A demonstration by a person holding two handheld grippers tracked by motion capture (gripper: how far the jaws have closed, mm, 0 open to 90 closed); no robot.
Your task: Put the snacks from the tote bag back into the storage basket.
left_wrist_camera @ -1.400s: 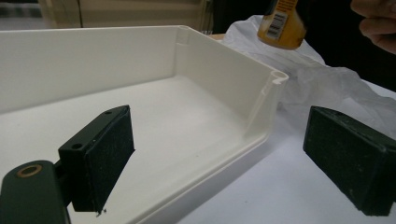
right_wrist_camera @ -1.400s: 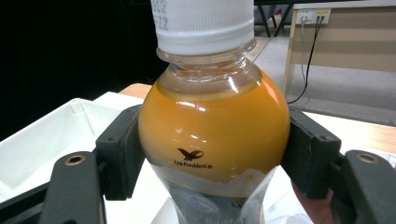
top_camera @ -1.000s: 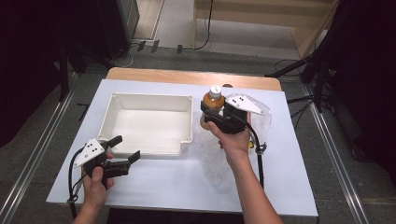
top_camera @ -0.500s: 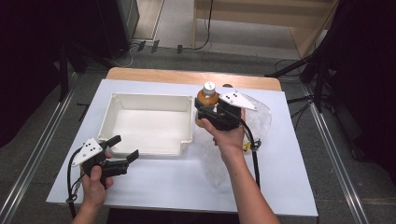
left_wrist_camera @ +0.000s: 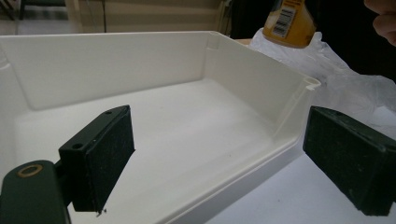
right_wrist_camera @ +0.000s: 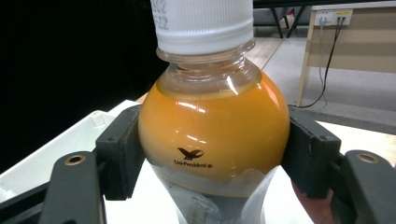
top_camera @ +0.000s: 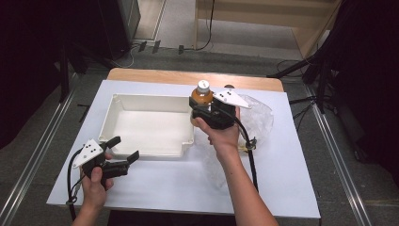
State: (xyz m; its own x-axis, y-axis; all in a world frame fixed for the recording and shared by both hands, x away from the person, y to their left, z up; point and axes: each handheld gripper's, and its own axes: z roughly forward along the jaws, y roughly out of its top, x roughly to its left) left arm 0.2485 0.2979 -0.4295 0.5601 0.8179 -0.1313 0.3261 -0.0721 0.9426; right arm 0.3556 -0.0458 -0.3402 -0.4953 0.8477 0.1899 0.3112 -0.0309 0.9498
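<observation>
On the white table [top_camera: 155,188], the empty white bin [top_camera: 123,101] sits waiting, your left gripper [top_camera: 123,149] parked open just off its near rim, out of the way. Your right gripper [top_camera: 203,112] is clamped on the orange bottle [top_camera: 202,96], upright over the bin's right wall, probably so it drops in clean.

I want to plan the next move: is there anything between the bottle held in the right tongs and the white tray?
Nothing visible blocks it. The right tongs hold the bottle above the white tray, at its right wall. The tray's inside looks empty in the left gripper view, and the left tongs stay at its near edge.
</observation>
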